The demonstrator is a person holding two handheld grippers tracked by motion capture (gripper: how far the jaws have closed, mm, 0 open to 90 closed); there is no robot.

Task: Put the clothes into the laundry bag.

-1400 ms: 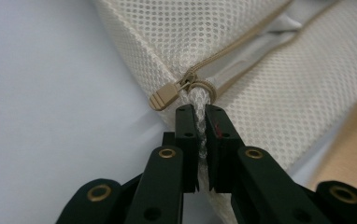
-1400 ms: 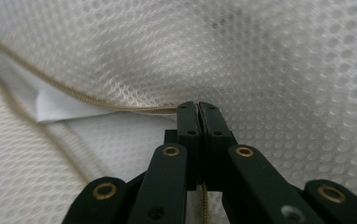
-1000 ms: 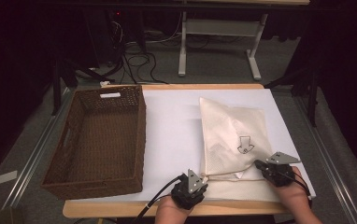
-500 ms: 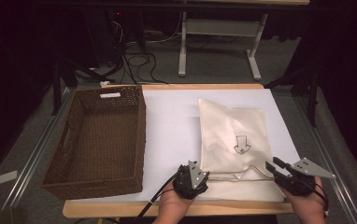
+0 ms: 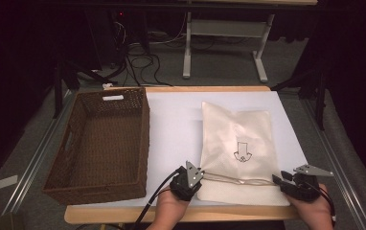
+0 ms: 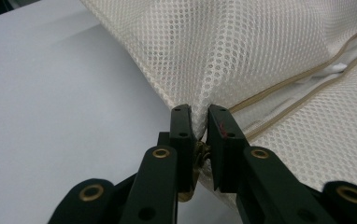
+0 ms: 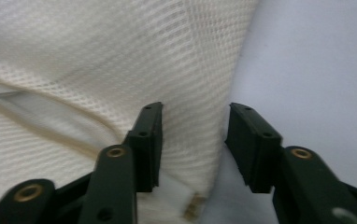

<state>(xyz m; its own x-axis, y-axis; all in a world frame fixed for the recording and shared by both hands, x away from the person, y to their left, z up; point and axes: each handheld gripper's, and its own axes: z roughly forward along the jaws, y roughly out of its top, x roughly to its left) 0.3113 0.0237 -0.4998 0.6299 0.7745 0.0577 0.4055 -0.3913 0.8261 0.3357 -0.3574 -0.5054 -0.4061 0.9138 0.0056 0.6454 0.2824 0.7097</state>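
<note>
High view: I see the whole cream mesh bag [image 5: 237, 151] lying flat on the white table sheet [image 5: 174, 129], its zipper [image 5: 238, 181] running across the near end, a black arrow mark [image 5: 242, 152] printed on its middle, and a brown wicker basket [image 5: 102, 141] well off to the left. None of that layout shows from the gripper cameras.

Left gripper view: only here can I see the pinch itself, with a fold of mesh drawn up into a ridge between the jaws and a small brass zipper pull [image 6: 200, 151] just behind the pads.

Right gripper view: here I get the bag's right edge and the bare sheet beyond it, somewhat blurred.

Left hand: my left hand [image 5: 170, 211] comes in from the near table edge, and the left gripper [image 5: 189, 176] sits at the bag's near left corner, pointed toward the zipper.

Right hand: my right hand [image 5: 313, 211] is low at the near right, and the right gripper [image 5: 286, 181] points left toward the bag's near right corner.

Left jaws: pressed nearly together, pinching the mesh at the zipper's end.

Right jaws: spread wide, gripping nothing.

Bag against right jaws: the bag's edge runs through the gap; the left jaw lies over mesh, the right jaw over bare sheet.
</note>
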